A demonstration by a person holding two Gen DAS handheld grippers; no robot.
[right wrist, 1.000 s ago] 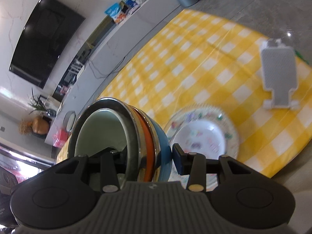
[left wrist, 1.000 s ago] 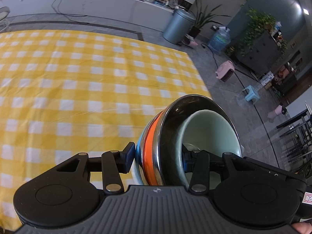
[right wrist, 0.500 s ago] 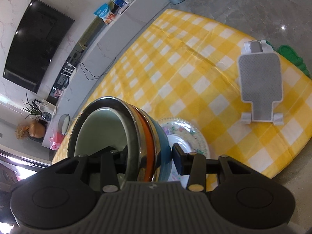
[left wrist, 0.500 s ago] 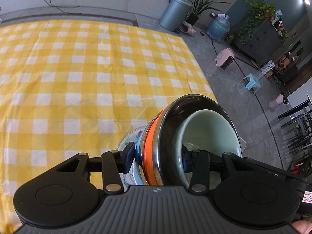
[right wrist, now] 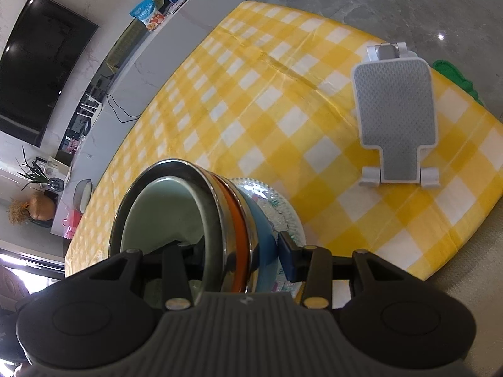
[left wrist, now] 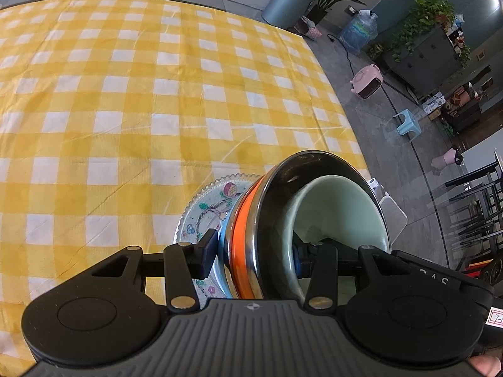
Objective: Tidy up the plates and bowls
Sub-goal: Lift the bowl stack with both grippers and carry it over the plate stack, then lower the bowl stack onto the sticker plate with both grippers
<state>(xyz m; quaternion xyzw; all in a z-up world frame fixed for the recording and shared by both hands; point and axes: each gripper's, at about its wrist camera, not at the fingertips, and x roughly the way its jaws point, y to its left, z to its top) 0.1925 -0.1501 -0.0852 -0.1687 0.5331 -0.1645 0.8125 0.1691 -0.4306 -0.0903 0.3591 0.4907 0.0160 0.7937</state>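
A nested stack of bowls (left wrist: pixel 314 220), pale green inside steel, then orange, then blue, is held on edge between both grippers. My left gripper (left wrist: pixel 254 254) is shut on one side of its rims; my right gripper (right wrist: pixel 239 251) is shut on the other side of the bowl stack (right wrist: pixel 201 220). A patterned plate (left wrist: pixel 207 210) with a beaded rim lies on the yellow checked tablecloth (left wrist: pixel 125 94) right behind the stack, and shows in the right wrist view (right wrist: pixel 276 201) too. I cannot tell if the stack touches the plate.
A grey and white phone stand (right wrist: pixel 396 119) lies on the cloth near the table's right edge. A green object (right wrist: pixel 452 75) sits beyond that edge. The table edge (left wrist: pixel 345 110) drops to the floor close to the right of the stack.
Both grippers have moved with the bowl stack toward the plate. The plate now sits right behind the stack, and more of it shows in the left wrist view.
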